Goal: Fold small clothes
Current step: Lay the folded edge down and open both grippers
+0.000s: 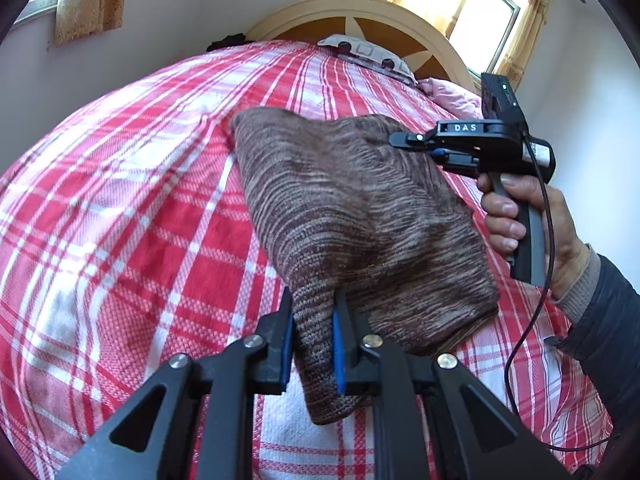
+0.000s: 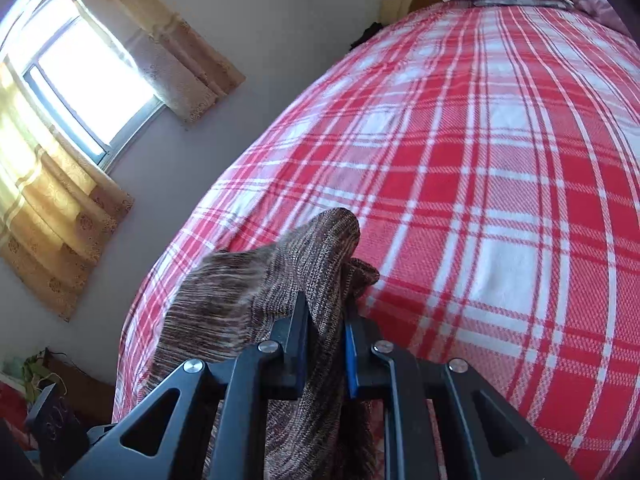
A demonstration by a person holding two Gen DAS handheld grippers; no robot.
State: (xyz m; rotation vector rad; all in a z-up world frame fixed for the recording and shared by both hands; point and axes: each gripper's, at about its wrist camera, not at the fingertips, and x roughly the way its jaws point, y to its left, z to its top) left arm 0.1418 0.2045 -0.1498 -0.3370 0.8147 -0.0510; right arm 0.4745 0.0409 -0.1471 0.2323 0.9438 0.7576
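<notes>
A brown striped knit garment (image 1: 360, 216) hangs lifted above the red and white plaid bed cover (image 1: 120, 208). My left gripper (image 1: 313, 308) is shut on its near corner. My right gripper (image 2: 326, 308) is shut on another bunched edge of the same garment (image 2: 280, 280), with folds draped over its fingers. In the left wrist view the right gripper (image 1: 404, 140) is at the garment's far right edge, held in a hand (image 1: 532, 224).
The bed cover (image 2: 480, 200) fills both views. A patterned pillow (image 1: 368, 54) and a pink pillow (image 1: 452, 94) lie by the wooden headboard (image 1: 360, 12). Curtained windows (image 2: 80, 68) are on the walls. A cable (image 1: 532, 308) hangs from the right gripper.
</notes>
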